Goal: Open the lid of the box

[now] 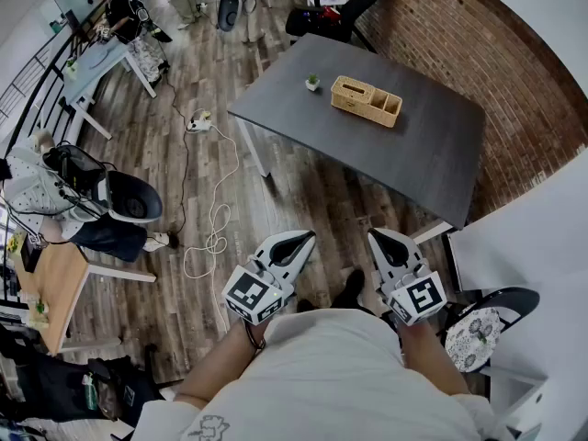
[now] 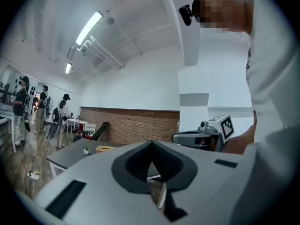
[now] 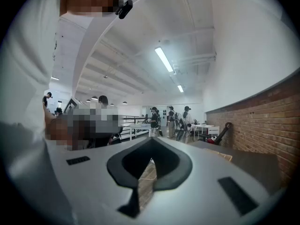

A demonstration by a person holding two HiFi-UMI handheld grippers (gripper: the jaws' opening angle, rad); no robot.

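Note:
The tan woven box (image 1: 366, 100) stands far ahead on a dark grey table (image 1: 432, 145), with a small potted plant (image 1: 313, 83) beside it. I cannot tell from here how its lid stands. Both grippers hang close to my body, well short of the table. My left gripper (image 1: 306, 237) is shut and holds nothing, and so is my right gripper (image 1: 377, 234). In the left gripper view the closed tips (image 2: 151, 142) point toward the box (image 2: 104, 148), which looks small and distant. The right gripper view shows its tips (image 3: 151, 139) closed, with the box (image 3: 219, 154) off to the right.
White cables and a power strip (image 1: 199, 122) trail over the wooden floor between me and the table. A brick wall (image 1: 514, 81) runs behind the table. A white desk (image 1: 537, 237) and a chair (image 1: 478, 329) stand to my right. People sit and stand at desks (image 1: 101, 58) on the left.

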